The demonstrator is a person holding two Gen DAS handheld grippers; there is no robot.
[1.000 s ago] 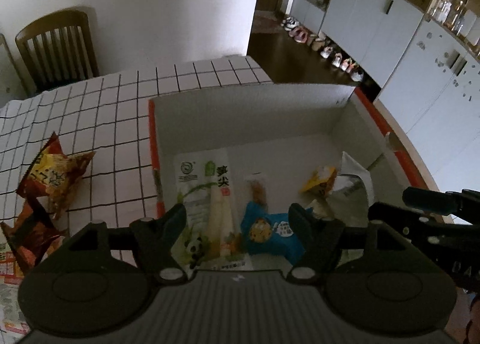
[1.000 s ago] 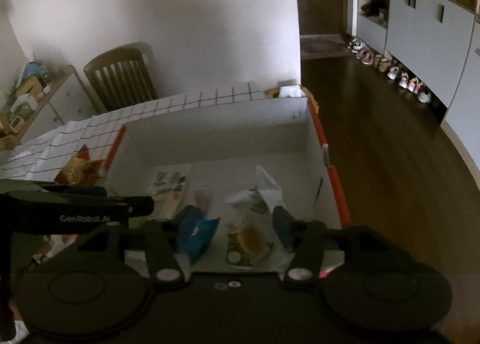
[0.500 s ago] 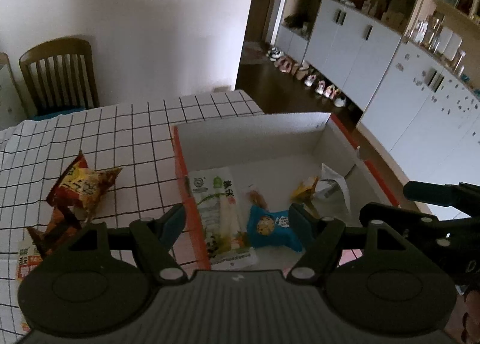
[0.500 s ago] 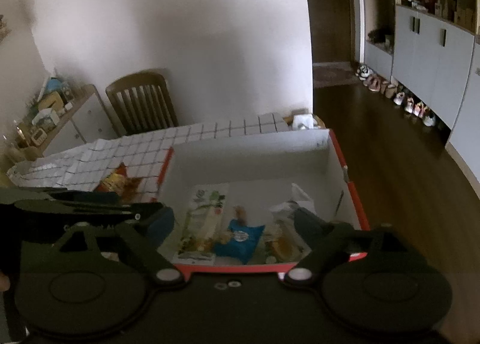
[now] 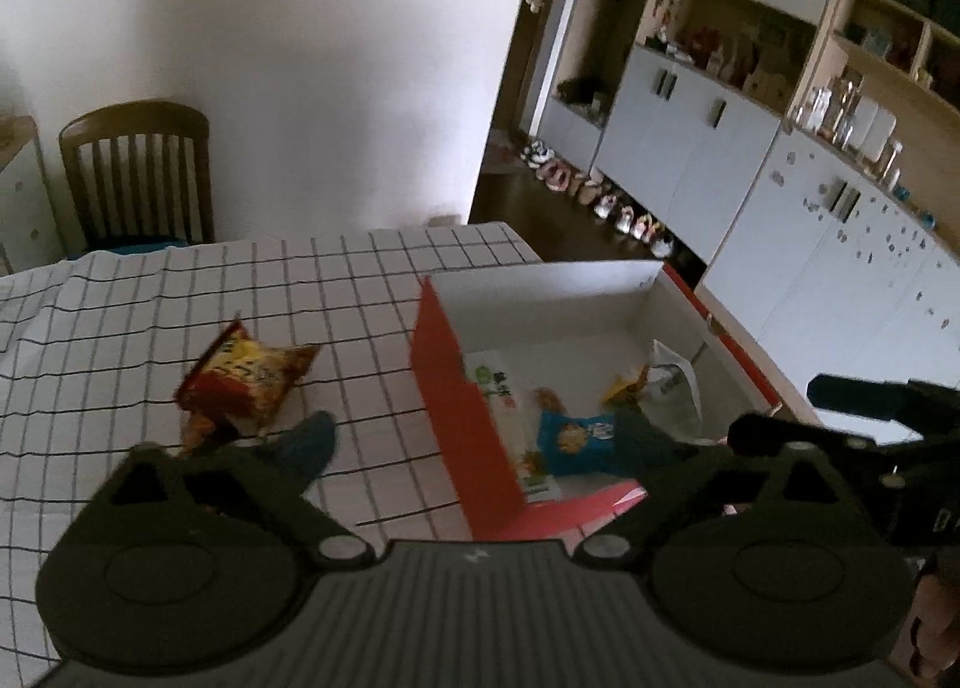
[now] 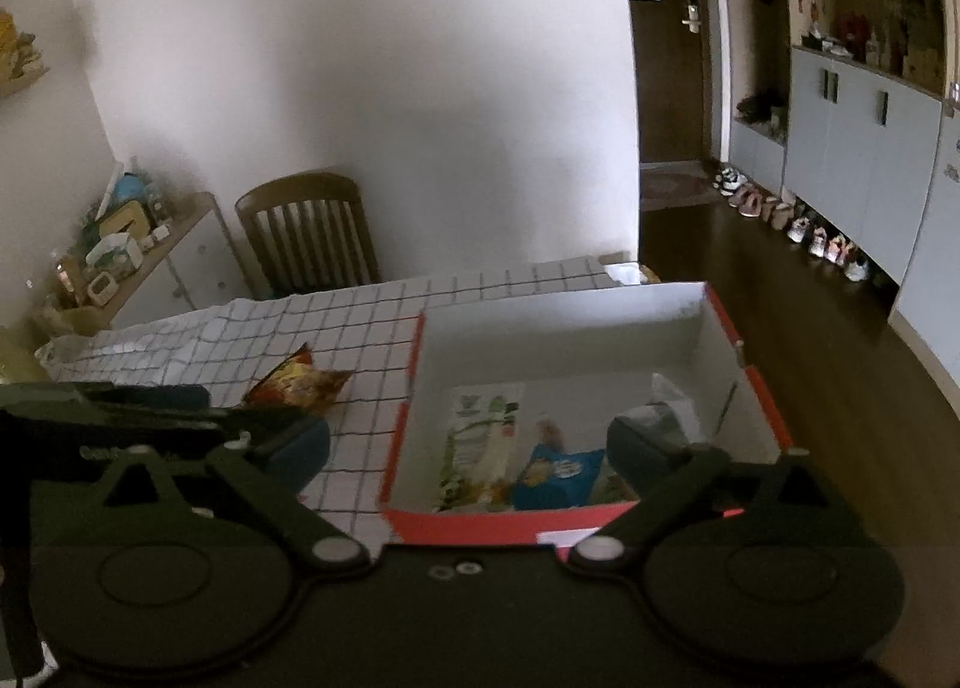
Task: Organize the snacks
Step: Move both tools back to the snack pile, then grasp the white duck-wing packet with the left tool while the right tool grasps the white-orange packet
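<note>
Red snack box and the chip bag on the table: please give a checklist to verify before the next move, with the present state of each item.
1. Left gripper empty: ok, jaws opening, nothing between them.
2. Right gripper empty: ok, jaws opening, nothing held.
3. Blue cookie packet inside the box: ok.
4. Long green-and-white packet inside the box: ok, lying flat.
5. Chip bag put away: not ok, it lies on the tablecloth outside the box.
6. More snacks behind the left gripper: cannot tell.
</note>
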